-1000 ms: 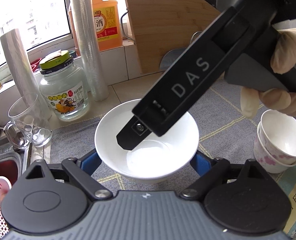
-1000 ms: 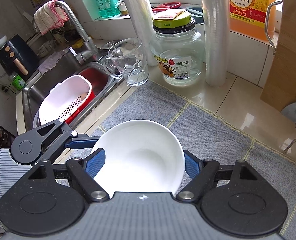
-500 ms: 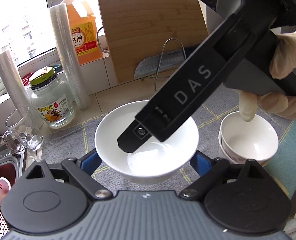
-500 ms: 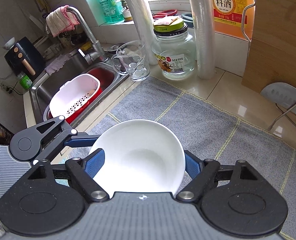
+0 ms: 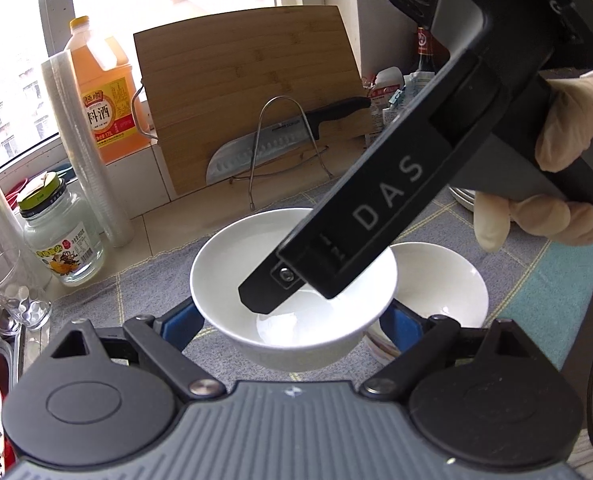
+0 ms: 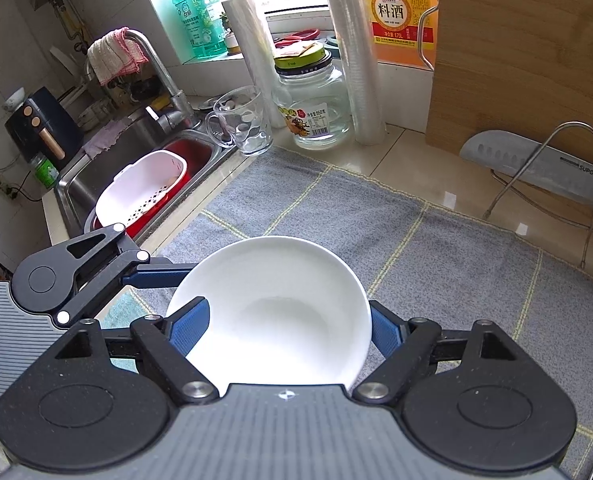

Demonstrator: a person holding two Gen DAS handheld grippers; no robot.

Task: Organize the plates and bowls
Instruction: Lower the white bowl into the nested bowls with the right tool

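While both grippers carry one white bowl (image 5: 296,300) above the grey mat (image 6: 436,248), I judge the sorting to be at its middle stage. I have the left gripper (image 5: 292,320) set wide, its blue pads against the bowl's outer wall on both sides. In the right wrist view the right gripper (image 6: 284,328) has one blue pad inside the rim and the other outside, so it grips the bowl's wall; whether that grip is easing I cannot tell. Just beyond the carried bowl, partly beneath it in the left wrist view, stands a second white bowl (image 5: 448,284), seemingly on another; I read it as the stack to be joined. Left to do, in my judgement: lower, nest, let go. No plates are visible, so their share I cannot assess.
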